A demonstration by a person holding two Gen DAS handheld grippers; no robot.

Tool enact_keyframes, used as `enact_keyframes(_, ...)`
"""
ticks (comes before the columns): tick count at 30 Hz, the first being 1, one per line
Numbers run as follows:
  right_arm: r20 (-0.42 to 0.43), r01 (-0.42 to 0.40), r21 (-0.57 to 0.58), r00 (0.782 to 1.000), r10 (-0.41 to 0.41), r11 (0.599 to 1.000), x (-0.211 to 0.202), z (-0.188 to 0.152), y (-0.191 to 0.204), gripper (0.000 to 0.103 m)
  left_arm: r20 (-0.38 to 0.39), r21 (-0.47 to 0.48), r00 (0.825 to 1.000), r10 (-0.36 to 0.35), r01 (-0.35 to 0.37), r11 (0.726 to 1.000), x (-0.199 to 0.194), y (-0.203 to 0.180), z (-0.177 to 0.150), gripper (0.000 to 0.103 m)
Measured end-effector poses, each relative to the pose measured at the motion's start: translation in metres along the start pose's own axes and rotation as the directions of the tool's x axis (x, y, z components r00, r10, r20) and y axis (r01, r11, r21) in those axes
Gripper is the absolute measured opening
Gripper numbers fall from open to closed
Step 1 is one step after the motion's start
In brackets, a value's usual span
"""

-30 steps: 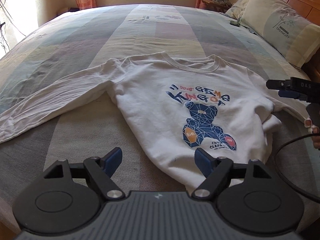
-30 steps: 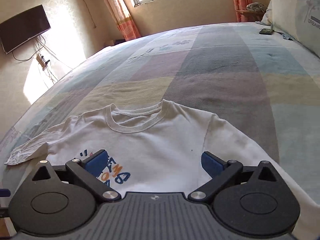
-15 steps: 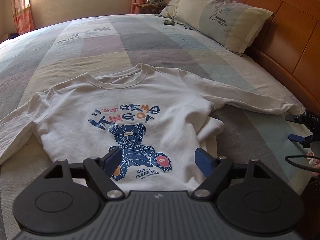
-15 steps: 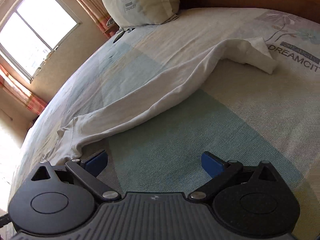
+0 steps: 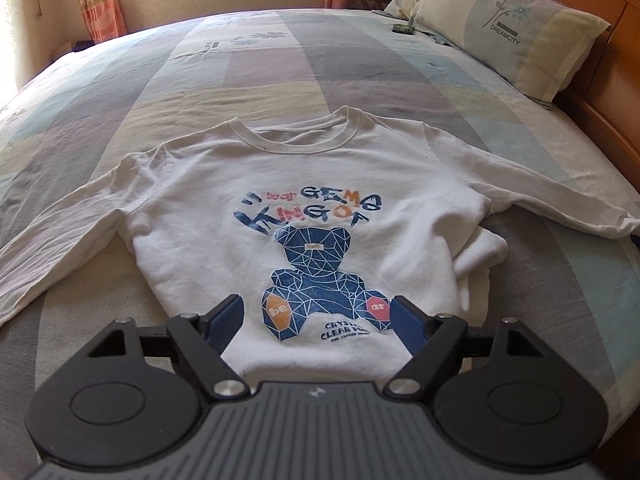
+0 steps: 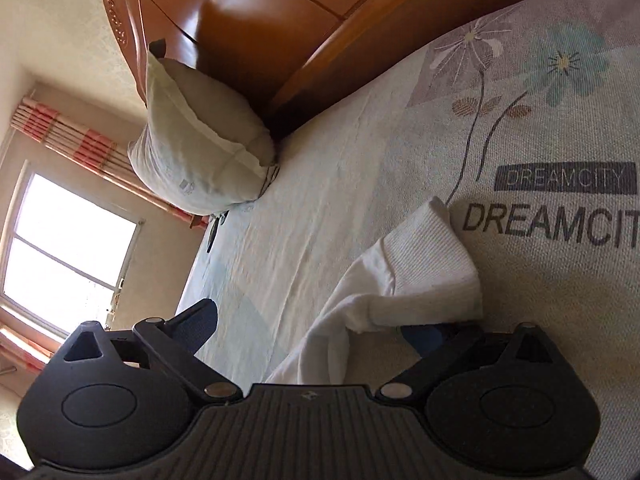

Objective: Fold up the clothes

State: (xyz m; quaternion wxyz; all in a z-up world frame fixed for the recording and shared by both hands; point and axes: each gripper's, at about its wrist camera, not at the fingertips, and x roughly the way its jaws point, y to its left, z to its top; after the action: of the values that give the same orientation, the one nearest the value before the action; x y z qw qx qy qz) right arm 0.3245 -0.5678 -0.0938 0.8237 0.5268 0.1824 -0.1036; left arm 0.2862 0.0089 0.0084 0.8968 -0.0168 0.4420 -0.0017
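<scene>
My left gripper [image 5: 318, 320] hovers at the bottom centre of the left wrist view, its jaws standing apart with nothing pressed between them, over the lower hem of the white long-sleeved sweatshirt [image 5: 312, 200]. The sweatshirt lies face up on the patchwork bedspread [image 5: 264, 68], filling the middle of the frame, collar toward the top, with a blue geometric bear print [image 5: 316, 276] under the words "bear GEMS KING OF". One sleeve runs off to the left edge, the other [image 5: 540, 200] stretches to the right edge, and a bunched fold of fabric sits at the right side of the body. A pillow [image 5: 512, 28] marked "DREAMCITY" leans on the wooden headboard [image 5: 608, 80] at upper right. In the right wrist view, which is rolled sideways, my right gripper [image 6: 316, 328] has just been closing a little but its jaws are still wide apart, with the ribbed sleeve cuff [image 6: 432, 268] lying between them at lower centre; I cannot see either pad pressing on it.
</scene>
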Motion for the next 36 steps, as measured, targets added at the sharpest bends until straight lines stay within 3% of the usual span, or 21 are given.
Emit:
enact_keyframes(3, -0.006, 0.07, -0.014, 0.998, -0.07, 0.997, 0.0, 0.004, -0.006, 0.06, -0.002, 0.014, 1.0, -0.012, 0.012, 1.0, 0.004, -0.006, 0.002, 0.081)
enact_keyframes(4, -0.013, 0.086, -0.011, 0.996, -0.086, 0.996, -0.001, 0.005, -0.01, 0.039, -0.003, 0.021, 1.0, -0.017, 0.017, 1.0, 0.005, -0.009, 0.003, 0.081)
enact_keyframes(5, -0.021, 0.102, -0.008, 0.995, -0.102, 0.995, -0.003, 0.007, -0.014, 0.025, -0.005, 0.03, 1.0, -0.022, 0.022, 0.999, 0.006, -0.012, 0.004, 0.081)
enact_keyframes(7, -0.026, 0.103, -0.004, 0.994, -0.103, 0.995, -0.014, 0.01, -0.019, 0.025, -0.01, 0.047, 0.999, -0.031, 0.031, 0.998, 0.009, -0.017, 0.006, 0.08)
enact_keyframes(14, -0.02, 0.154, -0.232, 0.986, -0.164, 0.96, -0.058, 0.0, 0.016, 0.03, -0.008, 0.102, 0.998, -0.065, 0.065, 0.993, 0.013, -0.032, 0.011, 0.081)
enact_keyframes(17, -0.011, 0.263, -0.321, 0.96, -0.281, 0.91, -0.074, -0.006, 0.021, 0.032, -0.007, 0.104, 0.998, -0.068, 0.068, 0.992, 0.014, -0.034, 0.012, 0.081)
enact_keyframes(19, 0.023, 0.371, -0.348, 0.921, -0.388, 0.861, -0.085, -0.008, 0.023, 0.035, -0.006, 0.1, 0.998, -0.068, 0.068, 0.993, 0.015, -0.034, 0.013, 0.081)
enact_keyframes(22, 0.142, 0.443, -0.381, 0.895, -0.422, 0.811, -0.101, -0.006, 0.036, 0.036, -0.009, 0.101, 0.998, -0.068, 0.069, 0.992, 0.017, -0.036, 0.015, 0.081)
enact_keyframes(25, 0.146, 0.329, -0.499, 0.944, -0.296, 0.802, -0.094, -0.009, 0.065, 0.037, -0.012, 0.106, 0.998, -0.069, 0.07, 0.992, 0.018, -0.042, 0.015, 0.081)
enact_keyframes(28, 0.01, 0.164, -0.646, 0.978, -0.207, 0.745, -0.055, -0.029, 0.098, 0.036, -0.011, 0.119, 0.997, -0.078, 0.078, 0.99, 0.017, -0.048, 0.014, 0.081)
enact_keyframes(31, -0.147, 0.002, -0.765, 0.973, -0.177, 0.645, -0.002, -0.058, 0.127, 0.034, -0.012, 0.129, 0.997, -0.072, 0.072, 0.989, 0.013, -0.05, 0.01, 0.081)
enact_keyframes(36, -0.299, -0.172, -0.86, 0.933, -0.2, 0.481, 0.066, -0.1, 0.16, 0.033, -0.023, 0.104, 0.999, -0.033, 0.035, 0.994, 0.005, -0.041, 0.001, 0.081)
